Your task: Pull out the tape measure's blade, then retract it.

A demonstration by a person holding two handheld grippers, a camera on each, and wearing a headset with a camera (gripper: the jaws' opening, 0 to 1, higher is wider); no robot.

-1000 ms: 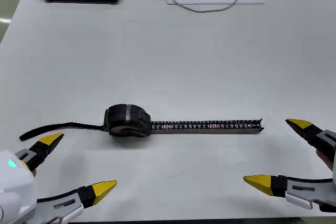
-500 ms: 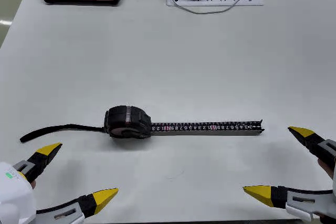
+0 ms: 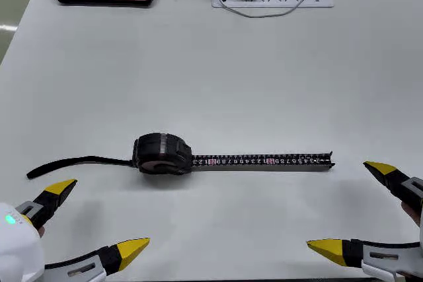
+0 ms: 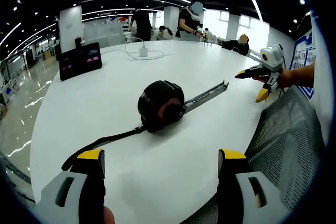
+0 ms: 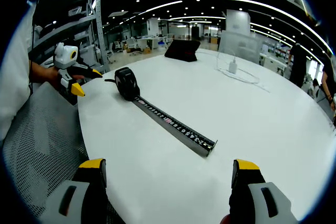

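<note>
Head view: find the tape measure [image 3: 161, 154] on the desk [image 3: 218, 77], blade [image 3: 261, 160] already drawn out rightward, lying flat. Flanking it, well apart: left gripper [image 3: 106, 216], right gripper [image 3: 342, 205], fingers spread wide, holding nothing. Probably retraction next: grip the tape measure, let the blade run back in.

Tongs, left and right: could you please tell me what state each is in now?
Left tongs: open, holding nothing.
Right tongs: open, holding nothing.

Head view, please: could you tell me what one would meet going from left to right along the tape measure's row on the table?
Black wrist strap → tape measure case → extended blade → end hook.
</note>
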